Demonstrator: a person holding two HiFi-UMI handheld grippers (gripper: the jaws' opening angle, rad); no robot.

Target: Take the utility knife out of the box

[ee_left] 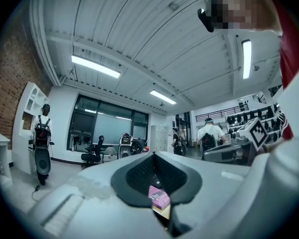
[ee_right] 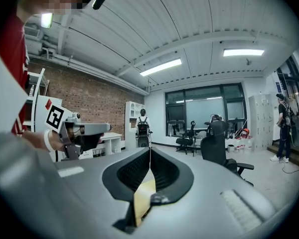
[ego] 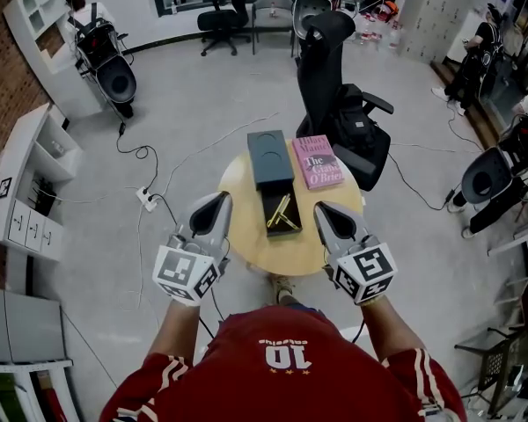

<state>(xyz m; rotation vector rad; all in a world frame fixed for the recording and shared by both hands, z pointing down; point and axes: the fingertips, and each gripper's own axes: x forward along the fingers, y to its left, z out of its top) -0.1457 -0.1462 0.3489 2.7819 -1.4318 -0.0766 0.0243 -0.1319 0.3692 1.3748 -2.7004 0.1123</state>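
The left gripper point(ego: 216, 202) and right gripper point(ego: 321, 211) both have their jaws together on nothing, level at the near side of the round table point(ego: 246, 240). Between them the gold utility knife point(ego: 282, 214) lies untouched in the open black box point(ego: 277, 192), so the approach seems just begun, and one gripper would need to open and dip over the knife. The pink book point(ego: 318, 161) beside the box reads "Hilary Mantel" and "The … O'Brien".

Bright, cool, even light from ceiling strip lights point(ee_left: 95, 66), blown out white; shadows on the floor point(ego: 202, 104) faint and soft; head view sharp, bowed at its edges; both gripper views fisheye circles with black corners; left tool point(ee_left: 154, 154) and right tool point(ee_right: 150, 149) loom blurred up close.
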